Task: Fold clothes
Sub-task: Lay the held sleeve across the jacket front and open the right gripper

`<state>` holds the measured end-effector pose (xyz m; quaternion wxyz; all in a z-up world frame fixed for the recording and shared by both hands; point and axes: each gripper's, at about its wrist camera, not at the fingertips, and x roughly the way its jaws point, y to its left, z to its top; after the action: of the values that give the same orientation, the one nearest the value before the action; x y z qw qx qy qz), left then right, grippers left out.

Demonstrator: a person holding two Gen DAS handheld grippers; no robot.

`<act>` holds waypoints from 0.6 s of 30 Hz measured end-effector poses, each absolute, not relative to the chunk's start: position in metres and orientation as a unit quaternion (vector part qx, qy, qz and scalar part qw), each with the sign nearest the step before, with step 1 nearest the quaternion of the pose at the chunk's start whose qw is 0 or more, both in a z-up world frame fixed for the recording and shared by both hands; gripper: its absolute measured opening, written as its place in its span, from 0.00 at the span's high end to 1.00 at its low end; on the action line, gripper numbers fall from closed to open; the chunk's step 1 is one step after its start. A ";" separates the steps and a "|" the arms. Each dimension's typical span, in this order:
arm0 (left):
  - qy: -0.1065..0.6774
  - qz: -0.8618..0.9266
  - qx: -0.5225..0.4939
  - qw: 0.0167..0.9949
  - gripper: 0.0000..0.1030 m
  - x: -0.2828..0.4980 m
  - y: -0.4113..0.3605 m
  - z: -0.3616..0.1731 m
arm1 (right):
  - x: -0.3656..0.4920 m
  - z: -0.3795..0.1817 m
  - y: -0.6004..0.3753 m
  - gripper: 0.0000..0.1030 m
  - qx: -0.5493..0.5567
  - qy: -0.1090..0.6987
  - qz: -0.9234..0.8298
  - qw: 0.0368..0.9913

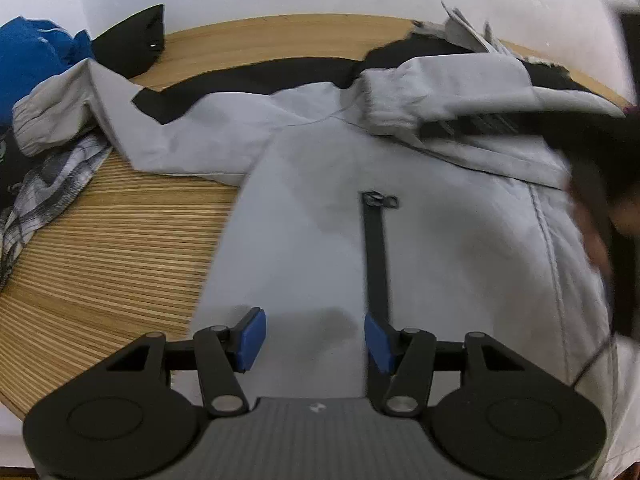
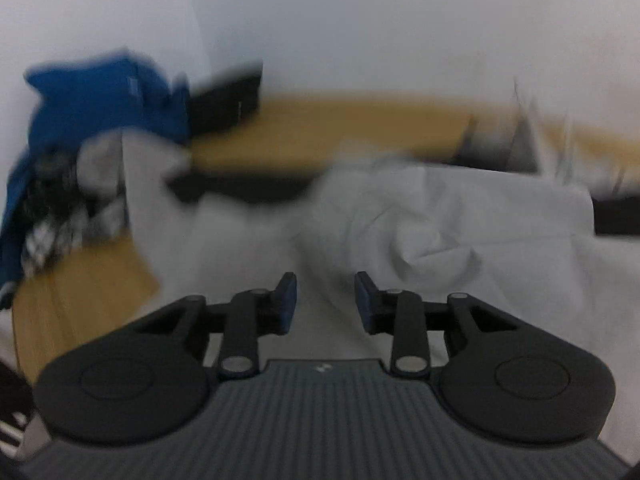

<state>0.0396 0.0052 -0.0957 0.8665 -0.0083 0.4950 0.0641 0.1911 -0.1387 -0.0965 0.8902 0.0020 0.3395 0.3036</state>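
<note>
A light grey jacket (image 1: 312,216) with black trim and a dark zipper (image 1: 376,252) lies spread on the wooden table (image 1: 108,264). Its left sleeve (image 1: 132,128) stretches out to the left, and the right sleeve (image 1: 424,92) is folded across the chest. My left gripper (image 1: 315,338) hovers open over the jacket's lower front, nothing between its blue pads. In the blurred right wrist view, my right gripper (image 2: 325,300) stands open above the crumpled grey jacket (image 2: 432,232). The right gripper and a sleeved arm (image 1: 600,168) appear as a dark blur at the right edge.
A blue garment (image 1: 32,60) and a plaid shirt (image 1: 52,184) are piled at the table's left end. A black object (image 1: 136,40) sits at the back left by the white wall. More dark and grey clothes (image 1: 460,36) lie at the back right.
</note>
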 end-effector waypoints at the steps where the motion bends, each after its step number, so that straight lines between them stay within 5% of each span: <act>1: 0.493 0.061 -0.008 0.868 0.44 0.041 0.010 -0.093 | 0.175 -0.095 -0.140 0.66 0.009 0.339 0.305 0.890; 8: 0.454 0.009 0.000 0.891 0.44 0.098 -0.016 -0.081 | 0.118 -0.075 -0.225 0.47 -0.012 0.310 0.220 0.925; 18: 0.413 -0.043 -0.010 0.910 0.43 0.218 -0.088 -0.085 | 0.062 -0.091 -0.362 0.47 0.107 0.357 0.011 0.928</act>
<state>0.2178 -0.0877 -0.0848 0.9096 -0.0101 0.4132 -0.0430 0.0622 -0.3616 -0.0911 0.9280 0.1068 0.3568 0.0112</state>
